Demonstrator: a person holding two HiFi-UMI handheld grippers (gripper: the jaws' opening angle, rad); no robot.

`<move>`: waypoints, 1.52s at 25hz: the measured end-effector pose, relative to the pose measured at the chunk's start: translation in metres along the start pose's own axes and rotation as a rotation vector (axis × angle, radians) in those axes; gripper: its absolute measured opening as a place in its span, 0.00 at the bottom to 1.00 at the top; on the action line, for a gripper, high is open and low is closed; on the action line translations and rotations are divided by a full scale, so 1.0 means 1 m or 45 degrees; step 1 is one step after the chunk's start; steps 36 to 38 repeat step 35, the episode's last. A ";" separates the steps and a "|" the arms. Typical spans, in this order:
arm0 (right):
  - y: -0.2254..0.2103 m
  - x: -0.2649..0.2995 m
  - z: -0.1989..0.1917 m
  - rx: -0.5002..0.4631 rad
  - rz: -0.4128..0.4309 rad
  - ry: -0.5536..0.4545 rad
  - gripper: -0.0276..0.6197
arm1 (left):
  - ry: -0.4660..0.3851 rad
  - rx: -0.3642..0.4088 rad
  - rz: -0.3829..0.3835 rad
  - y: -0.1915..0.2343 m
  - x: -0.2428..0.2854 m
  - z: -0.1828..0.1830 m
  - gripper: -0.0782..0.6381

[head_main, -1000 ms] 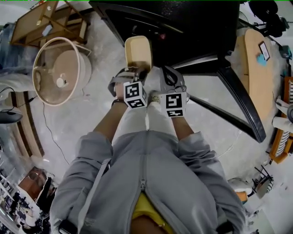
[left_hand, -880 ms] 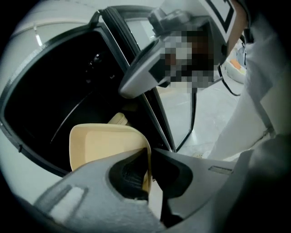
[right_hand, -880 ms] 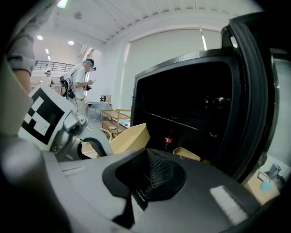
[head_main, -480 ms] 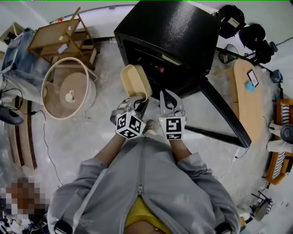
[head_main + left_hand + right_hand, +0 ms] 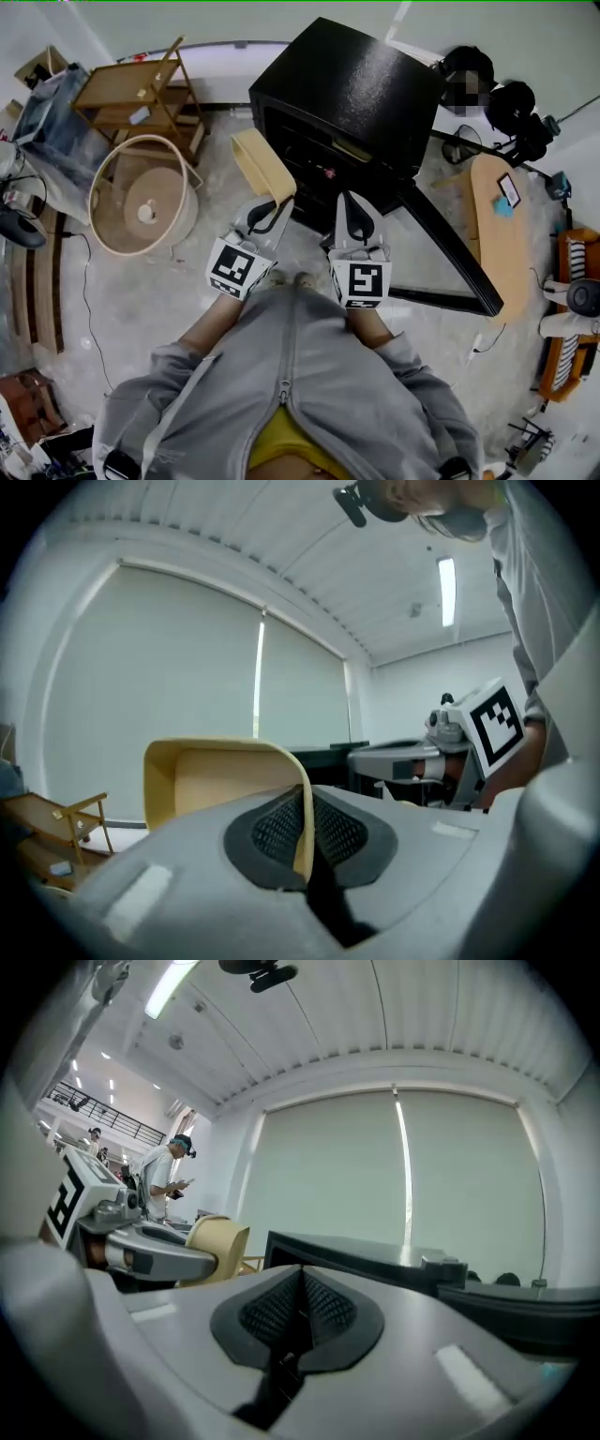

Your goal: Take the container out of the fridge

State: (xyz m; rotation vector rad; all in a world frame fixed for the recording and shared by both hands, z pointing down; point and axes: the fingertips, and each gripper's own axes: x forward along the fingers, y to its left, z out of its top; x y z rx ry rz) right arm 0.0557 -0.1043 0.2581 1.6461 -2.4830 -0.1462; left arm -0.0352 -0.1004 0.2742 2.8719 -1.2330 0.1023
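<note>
A tan plastic container (image 5: 261,164) is out in front of the black fridge (image 5: 352,89), left of its open front. My left gripper (image 5: 274,202) is shut on the container's rim. In the left gripper view the thin rim (image 5: 303,827) is pinched between the dark pads, and the container's body (image 5: 220,780) rises to the left. My right gripper (image 5: 350,204) hangs beside it, shut with nothing between its pads (image 5: 323,1312). From the right gripper view the container (image 5: 217,1239) and the left gripper (image 5: 155,1258) show at the left, with the fridge (image 5: 375,1255) ahead.
The fridge door (image 5: 450,253) swings open to the right. A round wooden stool (image 5: 141,197) and a wooden rack (image 5: 141,94) stand at the left. At the right are an oval wooden table (image 5: 497,225) and dark bags (image 5: 511,103). Pale floor lies below.
Both grippers have drawn back from the fridge. The container has come out with the left gripper and shifted left. The camera has risen, and the whole fridge top is now in view.
</note>
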 end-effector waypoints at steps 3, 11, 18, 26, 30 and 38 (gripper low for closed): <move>-0.003 0.001 0.026 -0.018 -0.032 -0.062 0.04 | -0.095 -0.017 0.083 0.014 -0.006 0.035 0.12; -0.003 0.001 0.069 -0.036 -0.048 -0.157 0.04 | -0.152 0.118 0.248 0.029 -0.013 0.081 0.12; -0.004 0.002 0.061 -0.010 -0.042 -0.133 0.04 | -0.132 0.098 0.246 0.027 -0.012 0.069 0.12; -0.004 0.001 0.057 0.004 -0.027 -0.116 0.04 | -0.126 0.103 0.233 0.023 -0.011 0.064 0.12; -0.002 0.001 0.057 -0.001 -0.014 -0.122 0.04 | -0.123 0.096 0.228 0.022 -0.010 0.062 0.12; 0.000 0.003 0.053 -0.005 0.001 -0.107 0.04 | -0.122 0.100 0.222 0.021 -0.008 0.060 0.12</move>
